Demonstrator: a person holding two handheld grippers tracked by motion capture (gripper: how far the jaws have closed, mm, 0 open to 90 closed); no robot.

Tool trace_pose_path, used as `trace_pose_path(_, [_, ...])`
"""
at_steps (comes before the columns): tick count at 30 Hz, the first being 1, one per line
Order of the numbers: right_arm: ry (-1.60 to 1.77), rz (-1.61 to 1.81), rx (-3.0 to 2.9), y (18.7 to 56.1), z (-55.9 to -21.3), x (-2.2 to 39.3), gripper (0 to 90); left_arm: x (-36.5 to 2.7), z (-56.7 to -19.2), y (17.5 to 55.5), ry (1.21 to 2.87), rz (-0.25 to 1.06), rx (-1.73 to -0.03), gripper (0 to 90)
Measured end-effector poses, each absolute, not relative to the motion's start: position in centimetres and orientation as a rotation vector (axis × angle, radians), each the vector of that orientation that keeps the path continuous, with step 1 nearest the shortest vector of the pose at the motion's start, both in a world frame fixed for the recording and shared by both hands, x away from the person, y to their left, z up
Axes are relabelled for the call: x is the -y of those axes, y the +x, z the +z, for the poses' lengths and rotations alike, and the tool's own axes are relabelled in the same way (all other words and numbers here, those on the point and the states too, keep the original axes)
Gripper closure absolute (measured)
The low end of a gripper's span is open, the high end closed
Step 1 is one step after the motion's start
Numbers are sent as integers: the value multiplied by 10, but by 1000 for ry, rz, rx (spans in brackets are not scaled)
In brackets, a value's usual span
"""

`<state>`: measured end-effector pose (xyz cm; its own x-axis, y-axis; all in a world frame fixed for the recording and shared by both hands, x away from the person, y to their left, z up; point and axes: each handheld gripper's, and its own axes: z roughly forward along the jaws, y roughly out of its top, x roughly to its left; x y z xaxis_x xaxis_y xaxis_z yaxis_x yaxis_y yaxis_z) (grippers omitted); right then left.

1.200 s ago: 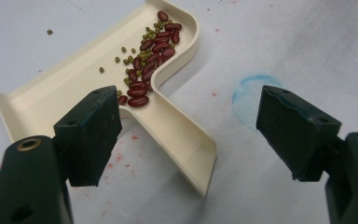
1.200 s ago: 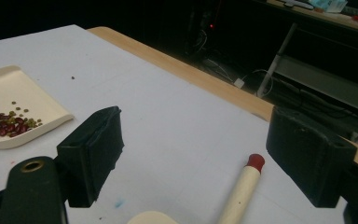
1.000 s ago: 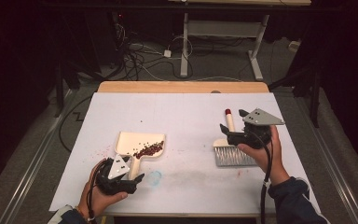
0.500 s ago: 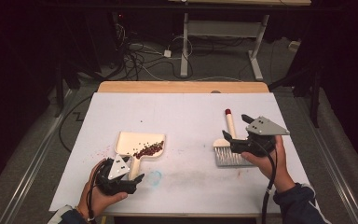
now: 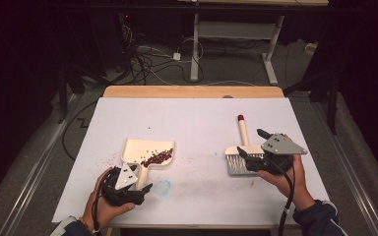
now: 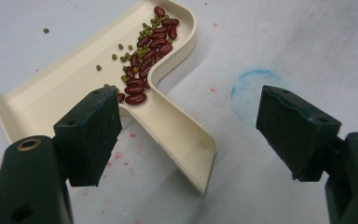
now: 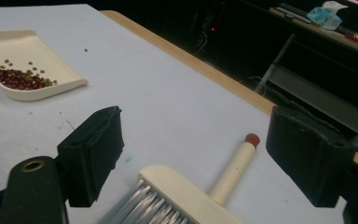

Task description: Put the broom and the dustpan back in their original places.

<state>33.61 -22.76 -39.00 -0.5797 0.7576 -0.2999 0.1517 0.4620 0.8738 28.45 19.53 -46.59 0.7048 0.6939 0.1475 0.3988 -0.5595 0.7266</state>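
A cream dustpan (image 5: pixel 140 149) lies at the table's left front with red and green beans (image 5: pixel 158 157) piled in its right corner. My left gripper (image 5: pixel 137 180) stands open just behind it, and the pan's handle (image 6: pixel 182 135) runs between the jaws, untouched. In the left gripper view my left gripper (image 6: pixel 193 123) shows its wide gap above the beans (image 6: pixel 144 51). A cream brush (image 5: pixel 238 162) with a red-tipped handle lies flat at the right. My right gripper (image 5: pixel 251 143) hovers open over its head. From the right gripper view, my right gripper (image 7: pixel 200 144) brackets the brush (image 7: pixel 182 196).
White paper (image 5: pixel 197 118) covers the table, with a wooden edge (image 5: pixel 192 92) at the far side. A blue ring stain (image 5: pixel 163 187) lies right of the left gripper. A few loose beans (image 5: pixel 109 158) sit left of the pan. Desk legs and cables stand on the floor beyond.
My right gripper has drawn back toward the near edge, over the brush head. The brush, the dustpan and my left gripper have stayed put.
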Motion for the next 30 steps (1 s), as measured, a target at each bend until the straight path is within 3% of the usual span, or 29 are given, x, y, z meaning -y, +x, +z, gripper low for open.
trace_pose_path(30, [814,1099,-1999,309,-421,271,192,-193,-466,285,2240,564,-808,211])
